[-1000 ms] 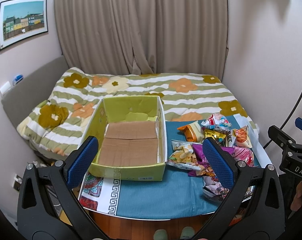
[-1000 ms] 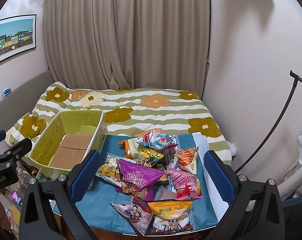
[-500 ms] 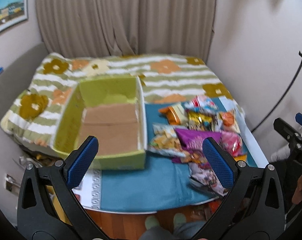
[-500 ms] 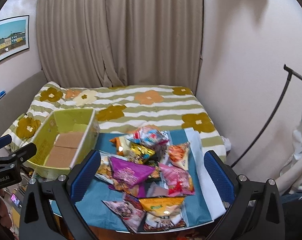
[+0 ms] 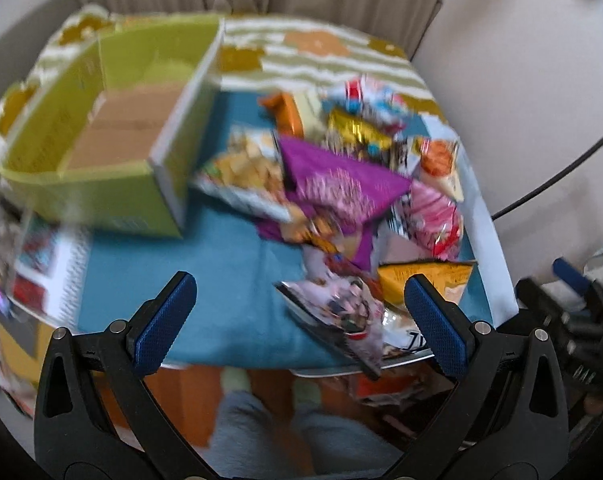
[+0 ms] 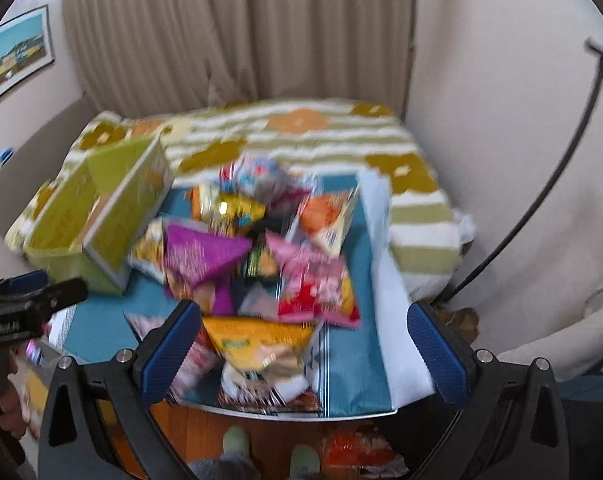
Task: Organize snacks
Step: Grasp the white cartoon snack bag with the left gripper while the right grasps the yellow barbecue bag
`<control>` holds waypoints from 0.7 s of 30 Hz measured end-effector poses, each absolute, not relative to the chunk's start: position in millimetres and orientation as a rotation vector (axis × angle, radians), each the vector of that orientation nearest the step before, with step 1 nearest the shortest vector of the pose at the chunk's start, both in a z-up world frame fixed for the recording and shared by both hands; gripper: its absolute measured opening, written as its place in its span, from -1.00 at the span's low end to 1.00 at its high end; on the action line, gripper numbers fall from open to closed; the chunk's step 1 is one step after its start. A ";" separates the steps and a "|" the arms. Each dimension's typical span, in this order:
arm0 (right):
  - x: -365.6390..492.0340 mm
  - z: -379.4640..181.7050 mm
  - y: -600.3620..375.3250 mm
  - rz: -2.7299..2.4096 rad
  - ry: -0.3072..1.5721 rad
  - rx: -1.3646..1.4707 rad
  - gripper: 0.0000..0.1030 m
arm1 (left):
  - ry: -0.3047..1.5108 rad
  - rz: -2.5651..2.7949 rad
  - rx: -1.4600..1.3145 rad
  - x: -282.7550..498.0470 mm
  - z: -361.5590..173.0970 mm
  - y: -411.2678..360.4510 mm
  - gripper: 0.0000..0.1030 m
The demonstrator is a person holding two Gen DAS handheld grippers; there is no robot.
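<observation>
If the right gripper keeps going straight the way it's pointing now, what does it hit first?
Most likely the yellow snack bag at the near edge of the pile. It lies between the open jaws of the right gripper. The picture is blurred, so depth is uncertain.

1. The left gripper (image 5: 300, 312) showed black plastic arms, silver screws at the joints, and textured blue pads (image 5: 165, 322).
2. The right gripper (image 6: 304, 344) matched it: black frame, blue pads (image 6: 435, 354), white lettering too blurred to read.
3. The person wore pale green socks (image 6: 236, 440) and grey trousers (image 5: 261, 436).
</observation>
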State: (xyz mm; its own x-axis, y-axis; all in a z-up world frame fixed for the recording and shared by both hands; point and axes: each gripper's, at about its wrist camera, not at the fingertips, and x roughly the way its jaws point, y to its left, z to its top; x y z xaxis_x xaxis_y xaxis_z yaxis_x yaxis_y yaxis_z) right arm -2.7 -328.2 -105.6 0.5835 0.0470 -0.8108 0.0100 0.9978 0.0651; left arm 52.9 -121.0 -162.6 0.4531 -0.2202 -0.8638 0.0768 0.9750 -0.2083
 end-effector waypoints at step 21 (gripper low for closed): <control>23.9 -220.4 -322.4 0.369 1.098 0.075 0.99 | 1.208 -0.172 -0.326 57.2 -260.4 -151.1 0.48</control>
